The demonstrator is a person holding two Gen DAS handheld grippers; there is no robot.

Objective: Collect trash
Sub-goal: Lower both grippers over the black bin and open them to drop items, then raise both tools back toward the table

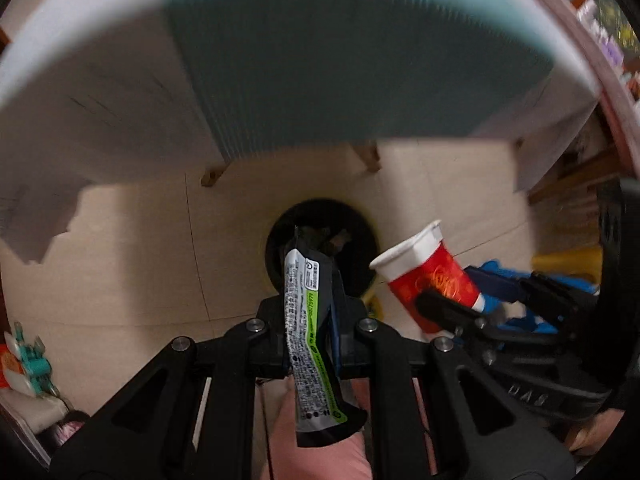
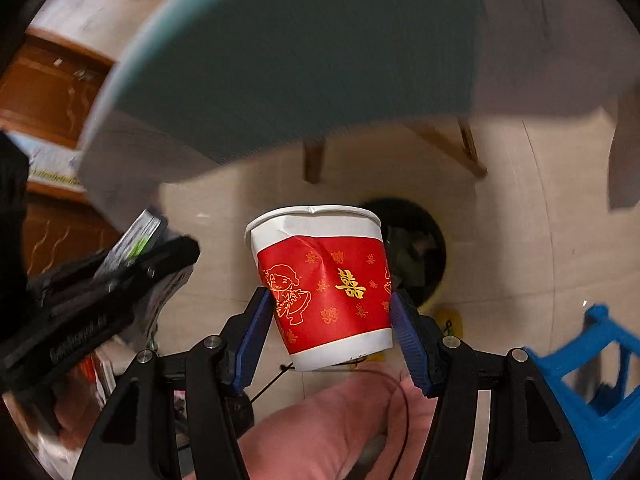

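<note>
So this looks like the carry-to-the-bin step: both bits of trash are already picked up and hanging over the floor, right by the black trash bin sitting on the tiles under the edge of the counter. The left claw is pinched nearly closed on a snack wrapper, which sticks up between the pads, and in the left wrist view its top lines up with the bin's mouth. The right claw is spread fairly wide around a red paper cup, blue pads pressing on both sides; the cup's a bit dented near the rim. Next move, I'd guess, is to get each claw over the opening and let go, wrapper first since it seems closer. Room-wise: the counter overhang and its wooden legs sit just behind the bin, a blue stool is off to the right, and the two claws are close together, so they could bump.
</note>
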